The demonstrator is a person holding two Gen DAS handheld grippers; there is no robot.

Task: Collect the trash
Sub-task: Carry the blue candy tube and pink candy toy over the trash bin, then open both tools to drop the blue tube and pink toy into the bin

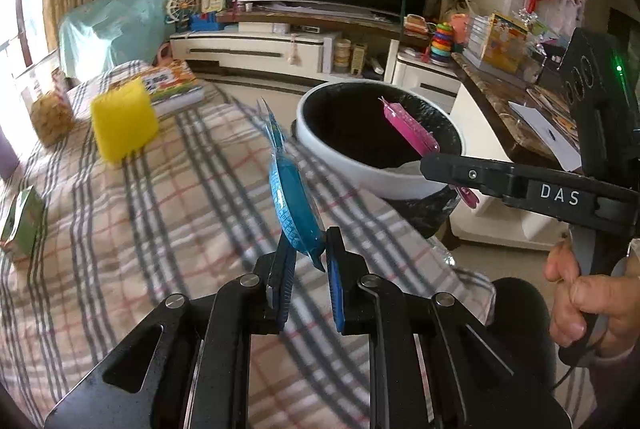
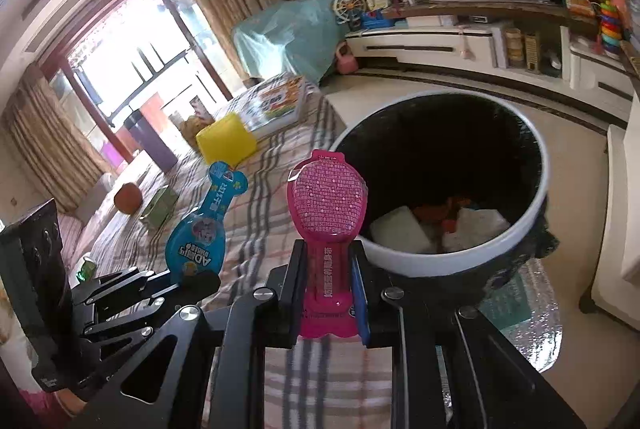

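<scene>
My left gripper (image 1: 308, 249) is shut on a blue snack packet (image 1: 292, 201), held upright above the plaid tablecloth; the packet also shows in the right wrist view (image 2: 200, 233). My right gripper (image 2: 326, 261) is shut on a pink snack packet (image 2: 326, 205), held upright beside the near rim of the trash bin (image 2: 536, 197). In the left wrist view the pink packet (image 1: 408, 129) sits over the bin's rim (image 1: 360, 169). The white bin has a black liner and holds white and orange trash.
On the plaid table (image 1: 160, 197) sit a yellow sponge block (image 1: 122, 117), a green carton (image 1: 22, 225), a book (image 1: 172, 85) and a bag of snacks (image 1: 50, 119). A TV cabinet (image 1: 280, 49) stands behind. A cluttered counter (image 1: 532, 97) is at right.
</scene>
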